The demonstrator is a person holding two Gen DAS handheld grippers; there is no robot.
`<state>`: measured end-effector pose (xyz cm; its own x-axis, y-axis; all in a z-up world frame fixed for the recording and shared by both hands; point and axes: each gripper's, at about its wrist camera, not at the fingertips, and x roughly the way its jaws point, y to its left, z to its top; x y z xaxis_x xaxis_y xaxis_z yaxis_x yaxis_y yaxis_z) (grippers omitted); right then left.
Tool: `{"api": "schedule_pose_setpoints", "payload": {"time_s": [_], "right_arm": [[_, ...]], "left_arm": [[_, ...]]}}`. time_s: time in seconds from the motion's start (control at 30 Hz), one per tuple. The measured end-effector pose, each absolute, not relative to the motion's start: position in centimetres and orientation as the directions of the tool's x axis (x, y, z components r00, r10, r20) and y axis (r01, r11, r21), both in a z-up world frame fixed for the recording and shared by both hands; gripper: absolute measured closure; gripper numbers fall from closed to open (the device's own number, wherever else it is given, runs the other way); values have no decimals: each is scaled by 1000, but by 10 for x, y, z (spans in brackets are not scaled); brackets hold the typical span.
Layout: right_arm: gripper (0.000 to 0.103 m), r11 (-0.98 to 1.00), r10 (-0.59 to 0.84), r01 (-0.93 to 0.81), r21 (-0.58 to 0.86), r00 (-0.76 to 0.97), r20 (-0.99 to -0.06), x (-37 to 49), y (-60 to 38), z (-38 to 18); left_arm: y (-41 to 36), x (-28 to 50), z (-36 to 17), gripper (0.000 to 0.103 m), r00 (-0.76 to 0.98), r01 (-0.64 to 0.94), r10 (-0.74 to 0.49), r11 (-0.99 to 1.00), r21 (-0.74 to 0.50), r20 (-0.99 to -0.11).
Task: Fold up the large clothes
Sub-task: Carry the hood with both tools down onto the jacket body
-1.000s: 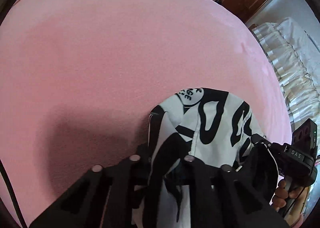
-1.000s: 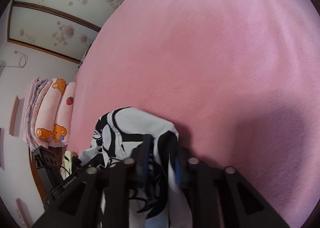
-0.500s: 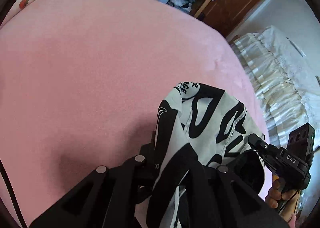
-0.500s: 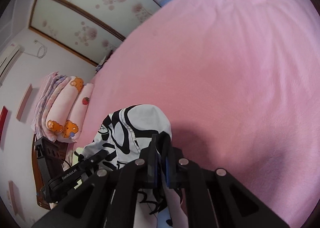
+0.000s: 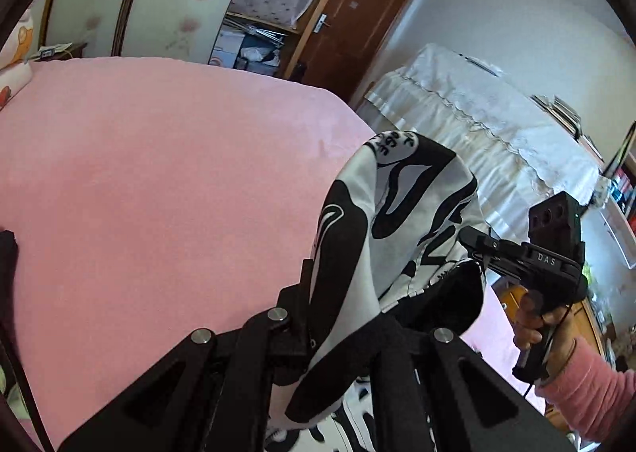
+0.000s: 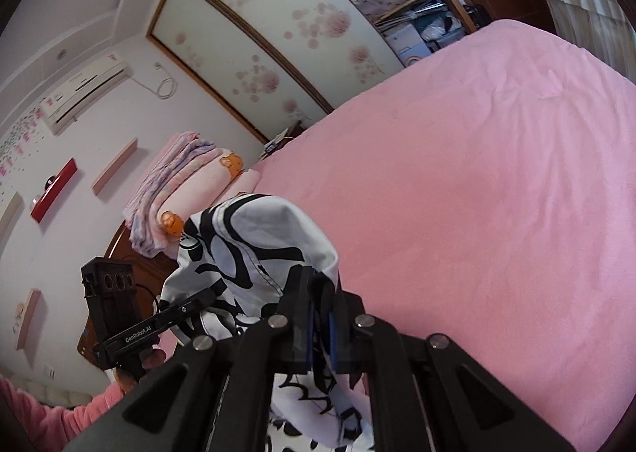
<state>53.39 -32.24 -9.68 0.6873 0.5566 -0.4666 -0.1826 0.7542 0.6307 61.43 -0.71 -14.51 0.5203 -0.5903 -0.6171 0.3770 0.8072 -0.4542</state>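
Both grippers have risen since a second ago, lifting the garment [image 5: 401,213] off the pink bed [image 5: 159,174], so more of the room shows behind it. No containers hold anything here. Left gripper [image 5: 338,317]: fingers clenched on one bunch of the black-and-white cloth, which drapes over them. Right gripper [image 6: 320,317]: blue-padded fingers [image 6: 308,329] pinched tight on another bunch. The garment hangs between the two grippers, above the bed.
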Motion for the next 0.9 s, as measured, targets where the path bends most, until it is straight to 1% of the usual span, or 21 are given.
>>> {"api": "schedule_pose_setpoints", "payload": {"time_s": [0.07, 0.17, 0.23, 0.43, 0.63, 0.9], "right_arm": [[99, 745, 568, -200, 636, 690, -448, 513, -323, -93], [99, 739, 567, -199, 644, 700, -435, 481, -324, -89], [99, 723, 582, -209, 659, 698, -417, 461, -324, -89], [98, 719, 596, -213, 662, 680, -428, 398, -316, -89], [98, 724, 609, -192, 662, 628, -484, 351, -302, -103], [98, 730, 609, -108, 675, 550, -572, 302, -290, -140]], "left_arm": [[0, 590, -138, 99, 503, 382, -609, 793, -475, -613], [1, 555, -131, 99, 496, 400, -605, 796, -454, -623], [0, 535, -128, 99, 476, 406, -616, 787, -464, -628], [12, 476, -129, 99, 446, 394, -647, 763, -513, -619], [21, 426, -146, 99, 397, 361, -641, 767, -531, -656], [27, 377, -190, 99, 314, 274, -616, 787, -552, -722]]}}
